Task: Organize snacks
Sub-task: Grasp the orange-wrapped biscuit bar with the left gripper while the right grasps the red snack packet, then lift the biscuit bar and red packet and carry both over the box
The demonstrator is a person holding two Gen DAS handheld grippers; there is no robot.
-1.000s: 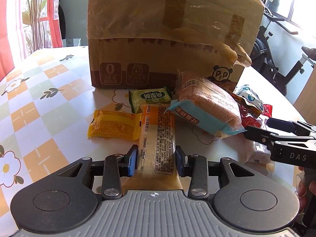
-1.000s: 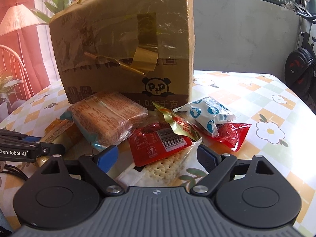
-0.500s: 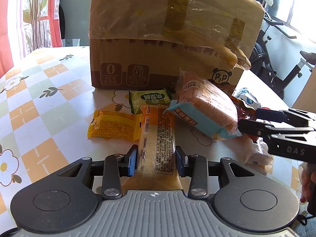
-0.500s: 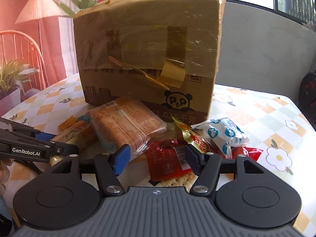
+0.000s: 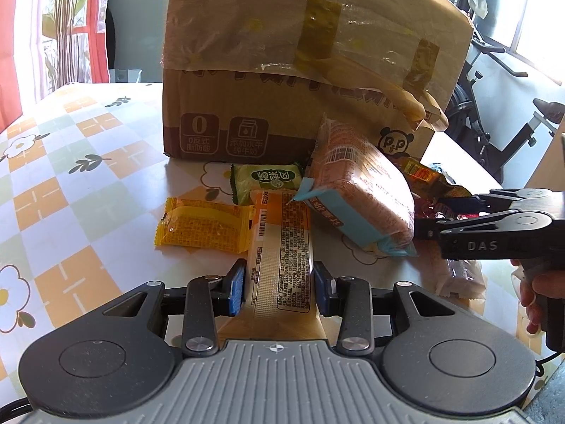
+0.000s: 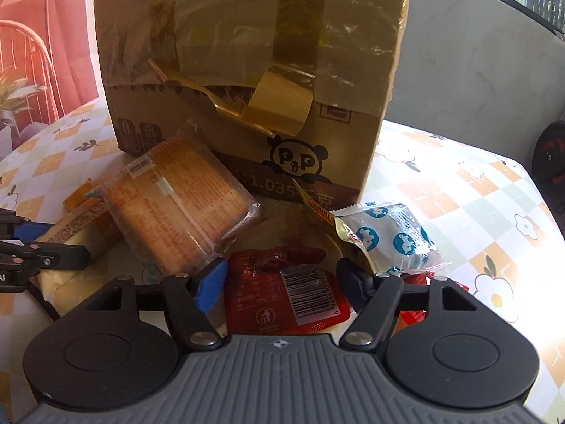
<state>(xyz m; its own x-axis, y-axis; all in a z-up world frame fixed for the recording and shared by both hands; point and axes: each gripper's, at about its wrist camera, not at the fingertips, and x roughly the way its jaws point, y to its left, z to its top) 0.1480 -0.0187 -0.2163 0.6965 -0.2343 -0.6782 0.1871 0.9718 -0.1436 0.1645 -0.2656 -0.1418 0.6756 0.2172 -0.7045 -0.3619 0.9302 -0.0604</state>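
Observation:
My left gripper [image 5: 279, 286] is shut on a long orange snack packet [image 5: 282, 240], its blue pads pressing both sides. Ahead lie a yellow packet [image 5: 204, 226], a green packet [image 5: 268, 180] and a big biscuit pack with a blue end [image 5: 356, 194]. My right gripper [image 6: 280, 282] hovers over a red packet [image 6: 282, 293] with its jaws opening; the pads stand apart from it. In the left wrist view the right gripper [image 5: 430, 215] reaches in beside the biscuit pack [image 6: 176, 205]. A white packet with blue dots [image 6: 392, 243] lies to the right.
A tall taped cardboard box [image 5: 300, 70] stands behind the snacks on the checked flower tablecloth [image 5: 70, 183]. A clear cracker packet [image 5: 455, 275] lies under the right gripper. An exercise bike [image 5: 494, 123] stands beyond the table's right edge. A hand [image 5: 533, 289] holds the right gripper.
The right gripper has slid left toward the biscuit pack and rolled a little; its jaws narrowed, then widened again. The left gripper kept still, holding the orange packet.

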